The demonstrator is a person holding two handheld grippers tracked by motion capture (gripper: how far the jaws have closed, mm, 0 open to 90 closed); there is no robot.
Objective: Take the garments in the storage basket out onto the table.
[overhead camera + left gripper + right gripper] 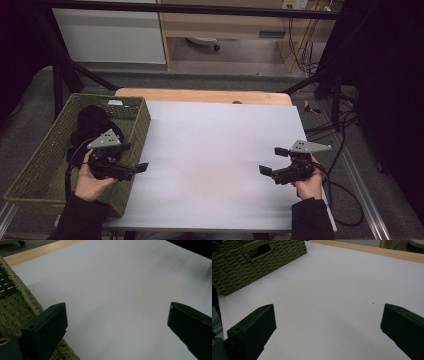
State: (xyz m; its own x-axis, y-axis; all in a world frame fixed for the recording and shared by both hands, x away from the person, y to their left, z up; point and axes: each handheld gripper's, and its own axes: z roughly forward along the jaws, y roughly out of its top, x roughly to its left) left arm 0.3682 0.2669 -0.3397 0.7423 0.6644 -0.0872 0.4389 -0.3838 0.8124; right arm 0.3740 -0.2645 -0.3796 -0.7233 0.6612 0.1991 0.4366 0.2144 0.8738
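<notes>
One green basket (135,117), its dark cloth (92,125) indistinct; my left gripper (137,157) and right gripper (272,160): jaws apart, empty, above white surface (215,150).

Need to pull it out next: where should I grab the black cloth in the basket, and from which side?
Take the black cloth by its raised bunched top, coming straight down with the left tool; the green basket walls block any sideways approach, and the heap's hump offers a fold to pinch.
</notes>
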